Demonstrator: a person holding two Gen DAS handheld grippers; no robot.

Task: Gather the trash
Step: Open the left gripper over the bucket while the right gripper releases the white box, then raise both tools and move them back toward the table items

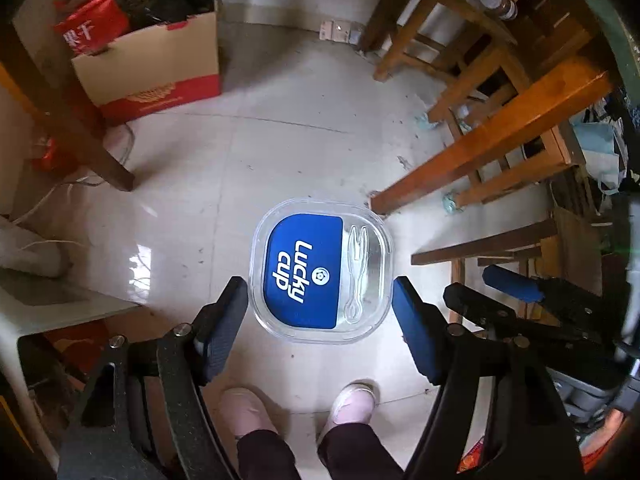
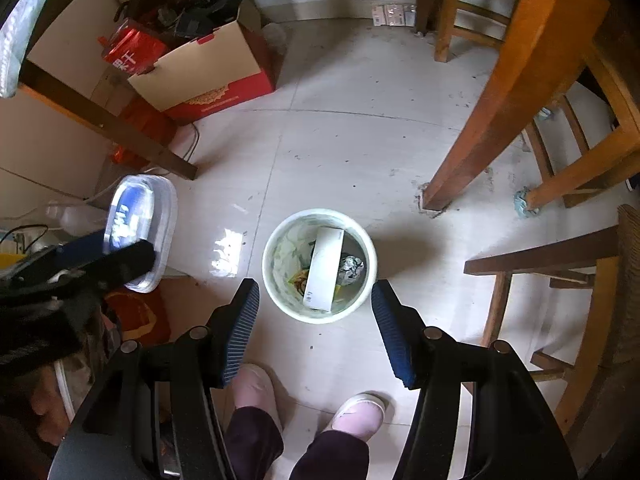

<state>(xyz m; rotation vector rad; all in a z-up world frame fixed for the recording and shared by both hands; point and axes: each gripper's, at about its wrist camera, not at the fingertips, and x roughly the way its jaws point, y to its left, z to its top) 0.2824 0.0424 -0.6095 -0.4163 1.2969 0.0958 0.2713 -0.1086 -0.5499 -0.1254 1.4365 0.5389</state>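
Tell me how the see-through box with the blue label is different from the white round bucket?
The clear box is squarish with rounded corners; the white bucket is round. The clear box is closed by a lid with a blue label; the white bucket is open on top. The clear box looks empty apart from a clear fork shape by the label; the white bucket holds trash. Each lies between open gripper fingers.
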